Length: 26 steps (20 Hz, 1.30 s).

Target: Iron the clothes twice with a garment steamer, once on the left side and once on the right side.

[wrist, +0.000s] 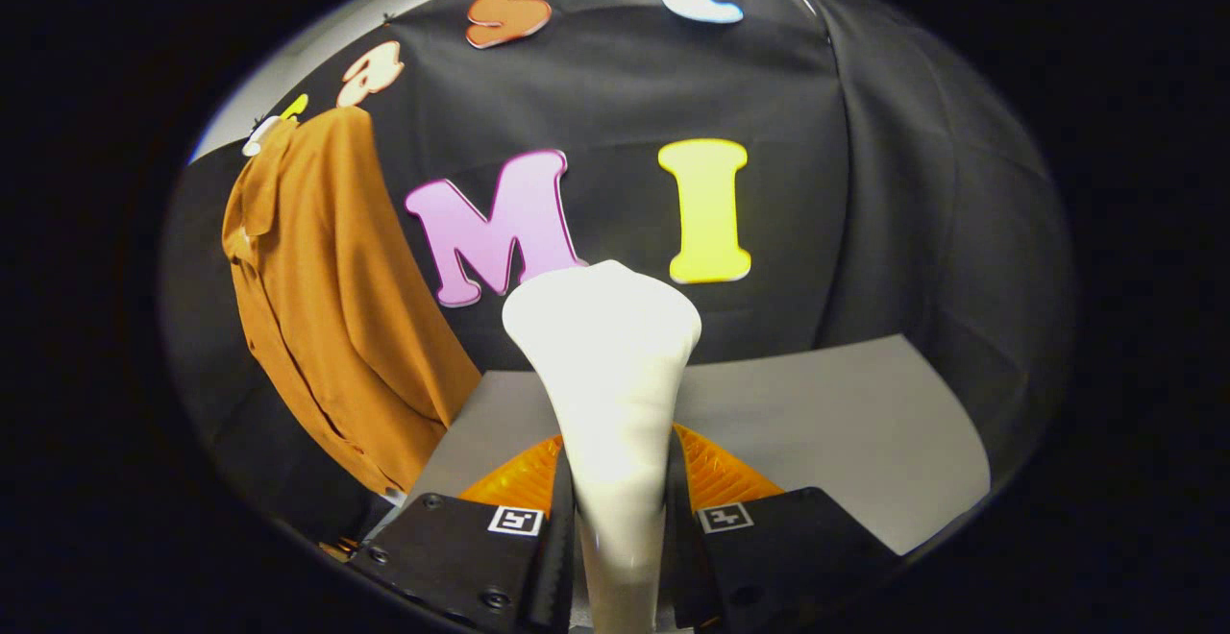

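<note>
A white garment steamer (605,375) stands upright between my fingers, its handle pinched on both sides and its wide head rising beyond the fingertips. My gripper (620,519) is shut on that handle. A brown-orange shirt (327,307) hangs on a white hanger (259,137) against the black cloth wall, off to the left of the steamer and some way beyond it. The steamer head does not touch the shirt. The steamer's lower end is hidden under the fingers.
A grey tabletop (846,423) spreads out ahead and to the right of the fingers. The black cloth wall (884,182) closes off the back and the right side, with folds on the right.
</note>
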Available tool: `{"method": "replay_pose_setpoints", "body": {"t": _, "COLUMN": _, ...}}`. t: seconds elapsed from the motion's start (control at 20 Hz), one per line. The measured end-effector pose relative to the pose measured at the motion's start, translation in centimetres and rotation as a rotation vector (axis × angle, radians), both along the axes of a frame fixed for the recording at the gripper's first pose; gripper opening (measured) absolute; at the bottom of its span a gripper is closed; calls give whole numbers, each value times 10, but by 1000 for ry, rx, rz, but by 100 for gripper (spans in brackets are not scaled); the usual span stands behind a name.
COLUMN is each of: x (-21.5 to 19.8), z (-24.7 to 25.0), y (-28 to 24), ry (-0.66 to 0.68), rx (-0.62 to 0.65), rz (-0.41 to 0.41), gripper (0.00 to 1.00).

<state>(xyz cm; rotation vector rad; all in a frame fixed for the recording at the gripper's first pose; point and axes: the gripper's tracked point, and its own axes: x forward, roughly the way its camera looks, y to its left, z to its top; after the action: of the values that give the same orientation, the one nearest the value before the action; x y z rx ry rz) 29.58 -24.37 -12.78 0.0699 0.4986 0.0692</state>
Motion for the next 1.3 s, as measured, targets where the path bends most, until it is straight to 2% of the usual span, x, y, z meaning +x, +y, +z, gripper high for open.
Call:
{"method": "replay_pose_setpoints", "body": {"t": 0.1, "x": -28, "z": 27, "y": 11, "ry": -91, "rx": -25, "rz": -35, "gripper": 44}}
{"method": "replay_pose_setpoints", "body": {"t": 0.2, "x": -53, "z": 44, "y": 45, "ry": -151, "rx": 33, "rz": -50, "gripper": 43}}
{"method": "replay_pose_setpoints", "body": {"t": 0.35, "x": -83, "z": 57, "y": 77, "ry": -222, "rx": 48, "rz": -92, "gripper": 43}}
{"method": "replay_pose_setpoints", "body": {"t": 0.45, "x": -98, "z": 66, "y": 100, "ry": -262, "rx": 26, "rz": -123, "gripper": 43}}
{"method": "replay_pose_setpoints", "body": {"t": 0.65, "x": -109, "z": 85, "y": 155, "ry": -335, "rx": 60, "rz": -150, "gripper": 43}}
{"method": "replay_pose_setpoints", "body": {"t": 0.95, "x": -91, "z": 105, "y": 224, "ry": -399, "rx": -20, "rz": -133, "gripper": 43}}
{"method": "replay_pose_setpoints", "body": {"t": 1.3, "x": -42, "z": 84, "y": 276, "ry": -334, "rx": -57, "rz": -111, "gripper": 43}}
